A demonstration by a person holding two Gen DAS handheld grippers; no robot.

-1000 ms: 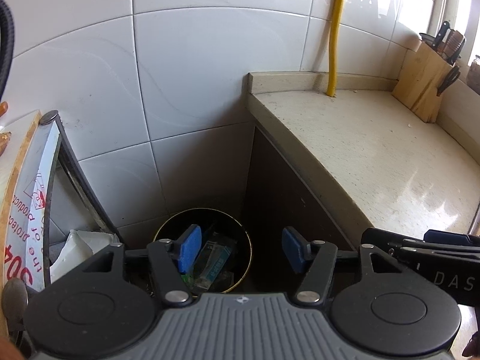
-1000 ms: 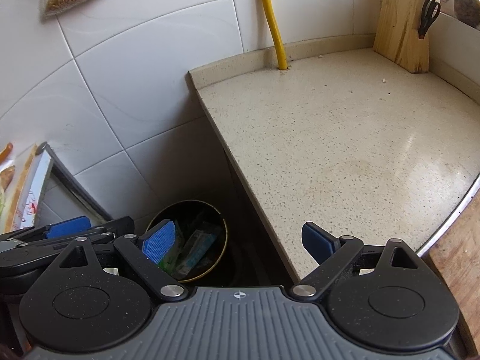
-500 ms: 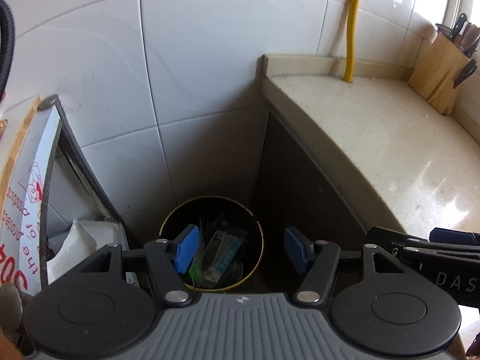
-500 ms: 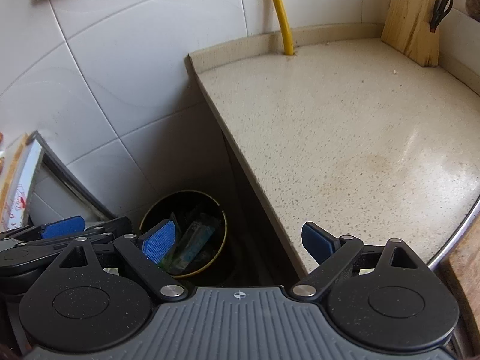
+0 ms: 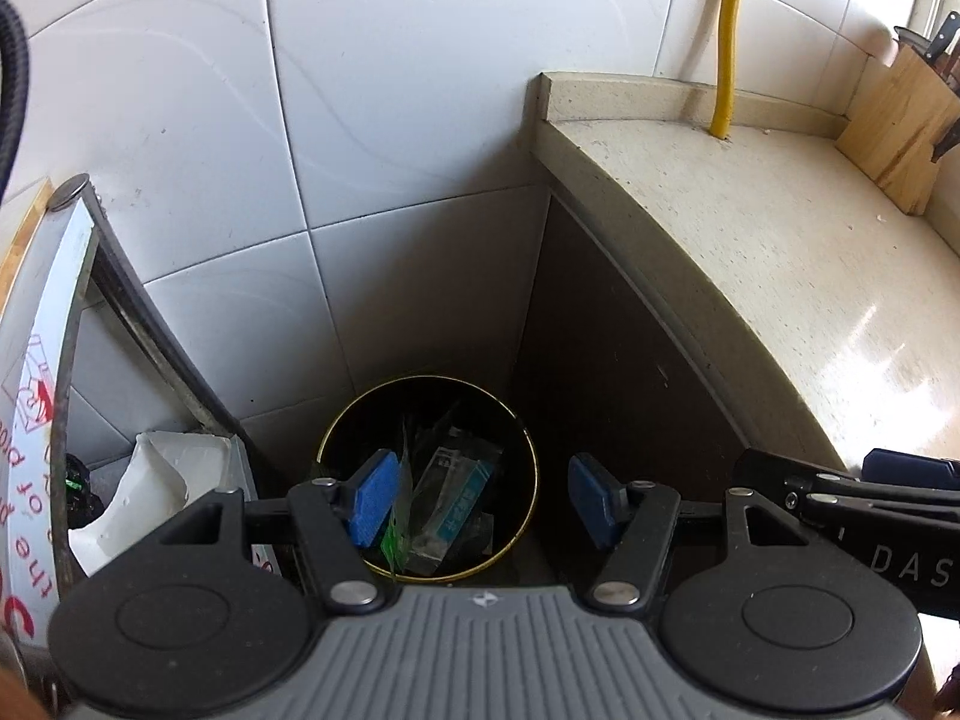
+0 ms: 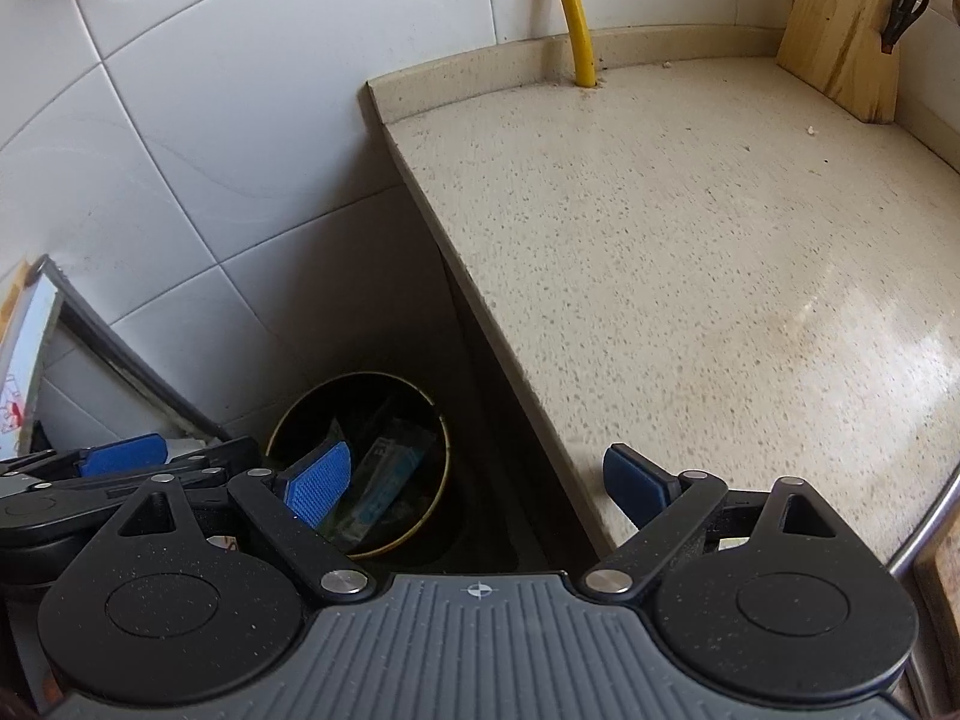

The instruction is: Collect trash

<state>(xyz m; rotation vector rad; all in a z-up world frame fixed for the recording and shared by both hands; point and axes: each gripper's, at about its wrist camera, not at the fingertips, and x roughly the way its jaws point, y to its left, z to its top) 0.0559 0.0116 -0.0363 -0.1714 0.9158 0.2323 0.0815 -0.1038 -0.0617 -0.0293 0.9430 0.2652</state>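
The left gripper [image 5: 483, 495] hangs above a round black trash bin [image 5: 516, 420] with a gold rim, which stands on the floor in the corner where the white tiled wall [image 5: 372, 120] meets the dark side panel [image 5: 600, 360] of the cabinet. Its blue-padded fingers [image 5: 373, 497] are spread wide and hold nothing; the bin's opening shows between and beyond them, with the left pad over the bin's near-left part and the right pad just outside the rim. Inside the bin lies the trash [image 5: 453, 495]: clear plastic wrappers, one with a teal printed band, and a bright green scrap close under the left finger.

The right gripper [image 6: 480, 483] is likewise spread apart and empty. Its left finger sits over the bin [image 6: 438, 450], where the same wrappers [image 6: 384, 480] show just beyond the pad, while its right finger is over the near edge of the speckled beige table [image 6: 690, 228]. The left gripper's body is seen low to the left of these fingers, close beside them.

Far ahead of the right fingers, a yellow hose [image 6: 576, 18] runs down the wall into the back of the table, and a wooden knife block [image 6: 840, 36] stands in the far right corner, with scissors hanging on its side. To the left of the left fingers a white crumpled container [image 5: 168, 480] rests by a leaning framed board [image 5: 36, 360] with red print.
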